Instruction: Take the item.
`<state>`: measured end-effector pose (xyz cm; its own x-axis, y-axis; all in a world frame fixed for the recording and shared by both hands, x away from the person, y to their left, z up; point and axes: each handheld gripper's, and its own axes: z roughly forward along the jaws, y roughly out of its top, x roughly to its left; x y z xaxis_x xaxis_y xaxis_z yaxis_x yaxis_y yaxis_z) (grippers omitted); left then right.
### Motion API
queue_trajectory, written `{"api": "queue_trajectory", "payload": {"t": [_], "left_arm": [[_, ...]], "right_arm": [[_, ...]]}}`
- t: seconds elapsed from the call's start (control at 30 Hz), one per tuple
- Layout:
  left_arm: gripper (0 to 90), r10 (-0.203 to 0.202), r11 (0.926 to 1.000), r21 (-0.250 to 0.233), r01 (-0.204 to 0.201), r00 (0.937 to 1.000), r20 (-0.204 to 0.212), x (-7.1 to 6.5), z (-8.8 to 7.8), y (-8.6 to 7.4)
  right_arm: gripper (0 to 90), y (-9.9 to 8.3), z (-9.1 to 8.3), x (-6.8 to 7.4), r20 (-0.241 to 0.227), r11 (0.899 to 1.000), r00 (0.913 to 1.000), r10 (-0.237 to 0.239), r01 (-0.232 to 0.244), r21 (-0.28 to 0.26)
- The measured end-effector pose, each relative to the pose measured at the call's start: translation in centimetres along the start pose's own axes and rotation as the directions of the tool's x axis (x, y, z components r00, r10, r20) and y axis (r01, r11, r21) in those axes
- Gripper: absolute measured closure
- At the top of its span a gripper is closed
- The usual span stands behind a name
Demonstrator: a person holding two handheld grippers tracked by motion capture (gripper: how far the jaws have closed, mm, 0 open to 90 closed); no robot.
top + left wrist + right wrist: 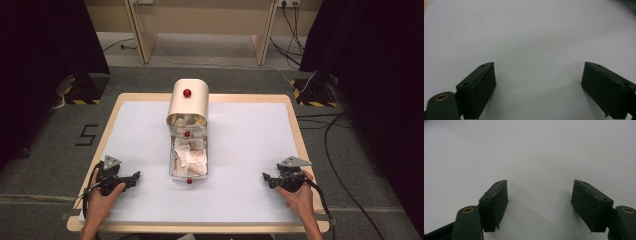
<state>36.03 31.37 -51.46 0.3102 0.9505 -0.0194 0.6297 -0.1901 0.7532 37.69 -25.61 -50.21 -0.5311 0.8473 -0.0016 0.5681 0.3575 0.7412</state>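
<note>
A cream cabinet (188,97) with a rounded top and a red knob (187,92) stands at the middle back of the white table (150,125). Two drawers are pulled out toward me; the long lower drawer (189,159) holds crumpled paper notes and has a red knob (189,181) at its front. My left gripper (134,178) rests at the front left, pointing toward the drawer, its jaws wide apart (538,82) over bare white surface. My right gripper (266,179) rests at the front right, jaws also apart (539,200) with nothing between them.
The table's wooden rim (295,125) borders the white sheet. Black curtains hang at both sides, cables (330,145) trail on the grey floor at right, and a wooden frame (145,35) stands behind the table.
</note>
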Motion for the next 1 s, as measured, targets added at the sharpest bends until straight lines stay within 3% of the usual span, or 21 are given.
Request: {"api": "queue_trajectory", "payload": {"t": [0.57, 0.8, 1.0], "left_arm": [[11.4, 0.000, 1.0000, 0.000, 0.000, 1.0000, 0.000, 0.0, 0.0, 0.0], [11.4, 0.000, 1.0000, 0.000, 0.000, 1.0000, 0.000, 0.0, 0.0, 0.0], [11.4, 0.000, 1.0000, 0.000, 0.000, 1.0000, -0.001, 0.0, 0.0, 0.0]], "right_arm": [[28.1, 0.2, 0.0, 0.0, -0.005, 1.000, 0.9999, 0.012, -0.012, 0.000], [26.2, 1.4, -0.8, 1.2, -0.037, 0.998, 0.9993, -0.003, 0.001, -0.062], [28.5, 2.5, -1.3, 2.6, -0.047, 0.994, 0.9976, -0.051, 0.046, -0.095]]}}
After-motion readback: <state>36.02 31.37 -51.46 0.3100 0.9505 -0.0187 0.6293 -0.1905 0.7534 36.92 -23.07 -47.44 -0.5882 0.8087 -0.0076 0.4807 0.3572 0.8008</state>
